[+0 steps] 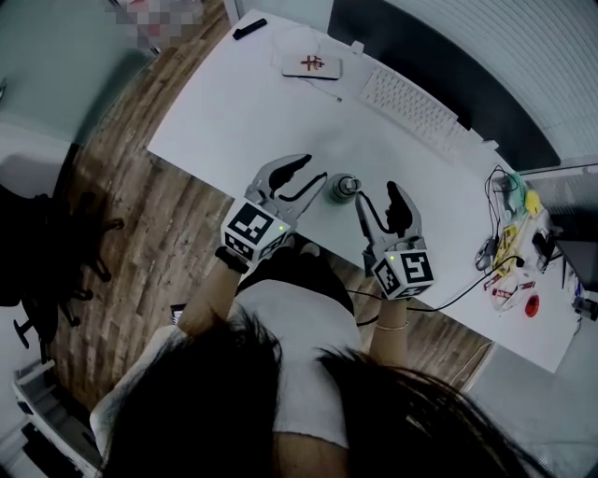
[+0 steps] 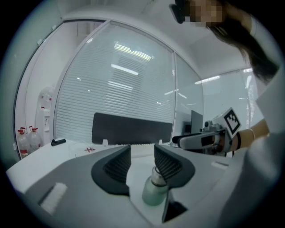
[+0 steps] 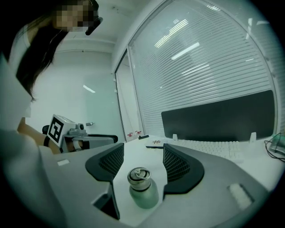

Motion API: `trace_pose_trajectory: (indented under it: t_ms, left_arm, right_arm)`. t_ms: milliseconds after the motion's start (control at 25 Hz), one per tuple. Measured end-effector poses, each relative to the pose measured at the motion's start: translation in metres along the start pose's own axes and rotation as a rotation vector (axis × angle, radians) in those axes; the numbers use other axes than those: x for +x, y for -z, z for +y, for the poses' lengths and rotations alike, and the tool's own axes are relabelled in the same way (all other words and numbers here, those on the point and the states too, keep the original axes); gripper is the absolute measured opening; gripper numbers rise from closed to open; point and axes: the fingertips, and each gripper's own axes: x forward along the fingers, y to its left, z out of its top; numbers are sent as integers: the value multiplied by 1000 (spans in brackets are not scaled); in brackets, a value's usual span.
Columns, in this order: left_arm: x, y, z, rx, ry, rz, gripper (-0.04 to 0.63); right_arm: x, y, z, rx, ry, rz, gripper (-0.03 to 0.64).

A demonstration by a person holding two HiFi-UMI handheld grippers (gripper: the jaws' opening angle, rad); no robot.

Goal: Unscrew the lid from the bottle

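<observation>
A small pale-green bottle (image 1: 343, 189) with a metal ring-topped lid (image 3: 139, 175) stands upright near the front edge of the white table (image 1: 234, 121). My left gripper (image 1: 303, 177) is just left of it and my right gripper (image 1: 377, 194) just right of it, neither touching it. In the left gripper view the bottle (image 2: 155, 192) sits low beyond the open left gripper (image 2: 142, 162), its neck partly hidden behind the right-hand pad. In the right gripper view the bottle (image 3: 143, 192) shows in the gap of the open right gripper (image 3: 143, 161); the pads stand clear of it.
A white keyboard (image 1: 411, 103) and a dark monitor (image 1: 439, 65) lie at the back of the table. A white card with a red mark (image 1: 312, 65) and a black marker (image 1: 249, 29) are at the far left. Cables and small items (image 1: 509, 252) crowd the right end.
</observation>
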Motion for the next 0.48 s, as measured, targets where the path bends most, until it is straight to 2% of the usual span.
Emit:
trace_pose_trajectory:
  t_ms: [200,480]
  left_arm:
    - [11,47,-4,-41,67,95,170]
    - [21,93,-14,-79,167,152,190]
  right_arm:
    - [11,17,4,1,-44,25,249]
    - [25,37,6,14,-85,37,249]
